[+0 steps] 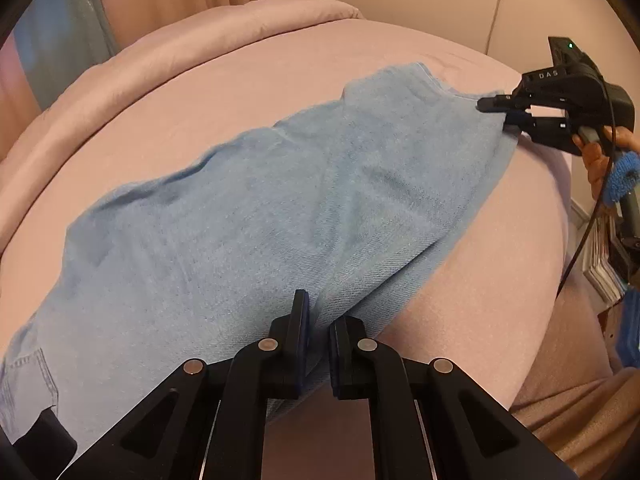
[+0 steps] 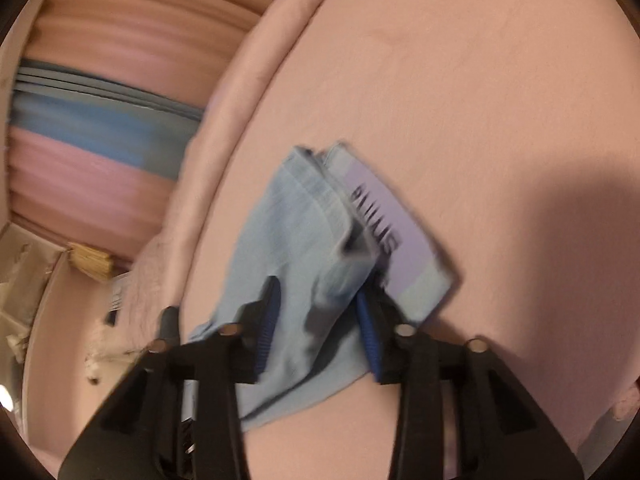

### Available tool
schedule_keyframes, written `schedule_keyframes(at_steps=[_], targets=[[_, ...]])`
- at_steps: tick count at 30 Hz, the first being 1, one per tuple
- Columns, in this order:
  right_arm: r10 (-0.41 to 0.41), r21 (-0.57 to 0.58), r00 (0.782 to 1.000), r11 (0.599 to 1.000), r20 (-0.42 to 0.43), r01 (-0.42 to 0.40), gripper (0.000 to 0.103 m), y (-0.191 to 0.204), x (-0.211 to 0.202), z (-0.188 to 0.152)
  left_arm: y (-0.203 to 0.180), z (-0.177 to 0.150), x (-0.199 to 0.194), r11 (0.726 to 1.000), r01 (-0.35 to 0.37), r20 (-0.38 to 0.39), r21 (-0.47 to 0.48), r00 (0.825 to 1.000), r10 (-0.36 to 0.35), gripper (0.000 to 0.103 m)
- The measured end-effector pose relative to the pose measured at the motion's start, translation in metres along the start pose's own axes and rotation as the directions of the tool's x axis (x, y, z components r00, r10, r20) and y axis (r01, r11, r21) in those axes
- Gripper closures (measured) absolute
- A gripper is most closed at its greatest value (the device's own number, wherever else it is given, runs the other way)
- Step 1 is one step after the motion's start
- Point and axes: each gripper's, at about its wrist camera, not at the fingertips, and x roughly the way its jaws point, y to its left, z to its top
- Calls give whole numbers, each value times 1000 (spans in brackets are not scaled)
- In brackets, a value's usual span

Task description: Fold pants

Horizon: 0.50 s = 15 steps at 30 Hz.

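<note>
You are holding the left gripper (image 1: 318,334) low over the near edge of the pants (image 1: 256,216), and its jaws are sitting close together with a ridge of denim running up into the narrow gap; whether they are truly pinching it you cannot tell from this angle. The pants are lying on the pink bed (image 1: 224,80), stretched slantwise away from you, one end bunching near the bottom left corner and the other reaching toward the far right.

Out there you are gripping with the right gripper (image 1: 496,114), its jaws pinching the far corner of the cloth. In the right wrist view, which is blurred, the right gripper (image 2: 316,320) is standing with jaws spread wide around a thick bundle of denim, and a lilac label (image 2: 388,220) with dark lettering is showing on the cloth just beyond.

As a judgement, the folding is looking only partly done: the legs are seeming laid one over the other lengthwise, and the crosswise folds are waiting. You are probably pulling the cloth taut to straighten it.

No boxes, baskets or other containers are showing clearly here.
</note>
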Motion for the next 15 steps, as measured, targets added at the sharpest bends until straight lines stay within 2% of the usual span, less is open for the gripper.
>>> schedule_keyframes(at_steps=[2,4,5,7,9,10,11,12,15], targets=[[2,-45,1000,999,16,-1,94,12,-2,1,0,1,-1,1000,-11,0,14,1000,11,96],[-11,-127,997,992,79,21,94,20,-26,5,-5,2,-3,999,-23,5,39,1000,23,96],[6,-153,994,988,109,10,94,25,-37,3,-7,3,-2,998,-23,7,51,1000,23,96],[-19,-181,989,982,147,46,94,28,-48,-1,-10,4,2,997,-34,-6,70,999,34,96],[-43,-193,990,979,136,69,94,17,-43,0,-9,4,6,998,-29,-11,64,1000,30,96],[-97,-173,990,978,107,114,94,7,-32,2,-7,5,8,998,-24,-12,60,1000,24,96],[-115,-138,991,983,71,124,94,-8,-22,5,-5,6,7,998,-16,-10,54,1000,16,96],[-104,-118,993,987,51,109,94,-22,-16,9,-3,5,7,999,-4,-8,42,1000,4,96],[-87,-126,995,988,59,93,96,-19,-16,11,-2,6,7,999,-1,-8,41,1000,1,96]])
